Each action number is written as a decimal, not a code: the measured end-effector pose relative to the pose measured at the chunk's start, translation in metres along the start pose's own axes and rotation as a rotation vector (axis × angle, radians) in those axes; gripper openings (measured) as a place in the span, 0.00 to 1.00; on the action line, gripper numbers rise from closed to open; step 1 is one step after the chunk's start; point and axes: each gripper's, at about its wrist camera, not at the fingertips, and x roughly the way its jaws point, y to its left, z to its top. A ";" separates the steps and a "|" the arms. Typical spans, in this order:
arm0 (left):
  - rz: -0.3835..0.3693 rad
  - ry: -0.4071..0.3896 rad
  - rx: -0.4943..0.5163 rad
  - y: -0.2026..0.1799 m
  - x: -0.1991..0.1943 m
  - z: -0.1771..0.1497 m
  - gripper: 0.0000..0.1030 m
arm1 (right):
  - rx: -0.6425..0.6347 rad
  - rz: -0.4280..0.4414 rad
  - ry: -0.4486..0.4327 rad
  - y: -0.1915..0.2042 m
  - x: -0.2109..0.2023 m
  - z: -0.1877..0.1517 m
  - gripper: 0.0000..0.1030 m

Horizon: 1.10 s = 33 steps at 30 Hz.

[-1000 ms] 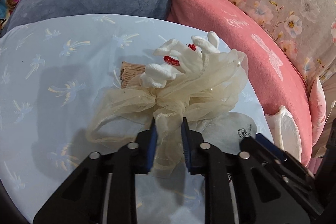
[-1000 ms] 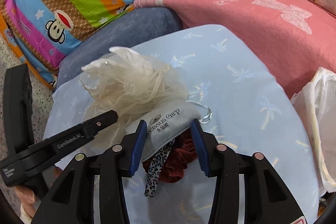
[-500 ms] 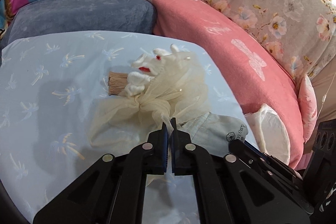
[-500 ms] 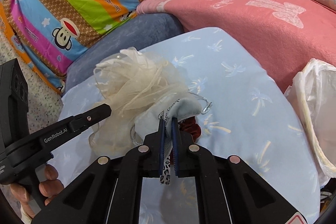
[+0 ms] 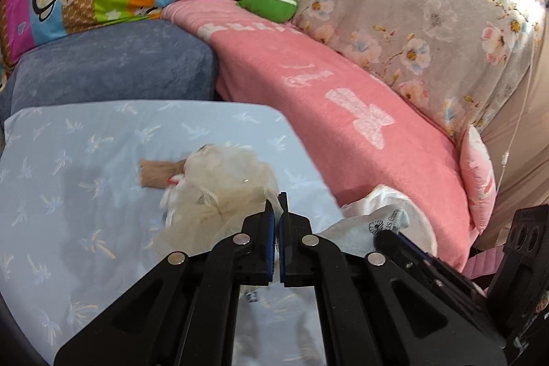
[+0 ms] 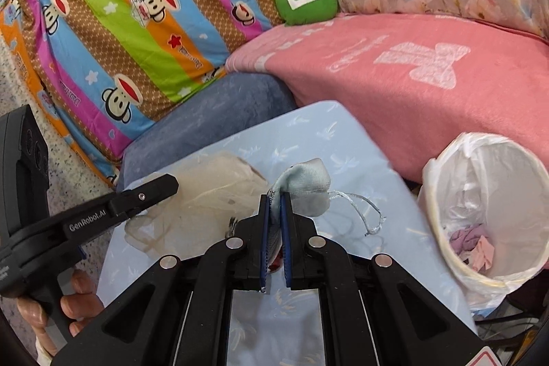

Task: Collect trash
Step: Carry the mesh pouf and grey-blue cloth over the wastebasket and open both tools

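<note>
A cream mesh bundle [image 5: 219, 194] is pinched in the closed left claw [image 5: 277, 204]. A pale blue drawstring pouch [image 6: 305, 184] is pinched in the closed right claw [image 6: 273, 201], near the lined bin [image 6: 487, 201].

"GenRobot.AI" runs in white along the black arm of the left hand-held gripper [image 6: 151, 194]. A white tick marks the green cushion [image 6: 307, 6]. The grey pouch [image 5: 381, 223] carries a flower emblem and letters ending "s Camp", partly hidden. Lettering on the striped monkey-print quilt [image 6: 144, 23] and pink blanket [image 6: 411, 64] is too small to read.
</note>
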 end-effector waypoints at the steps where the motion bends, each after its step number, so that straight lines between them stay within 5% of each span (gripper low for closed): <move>1: -0.006 -0.009 0.013 -0.008 -0.002 0.003 0.01 | 0.000 -0.004 -0.015 -0.003 -0.008 0.002 0.06; 15: -0.125 -0.032 0.152 -0.109 -0.002 0.010 0.01 | 0.065 -0.100 -0.125 -0.076 -0.076 0.014 0.06; 33: -0.242 0.114 0.285 -0.216 0.073 -0.020 0.02 | 0.203 -0.248 -0.153 -0.194 -0.106 0.009 0.06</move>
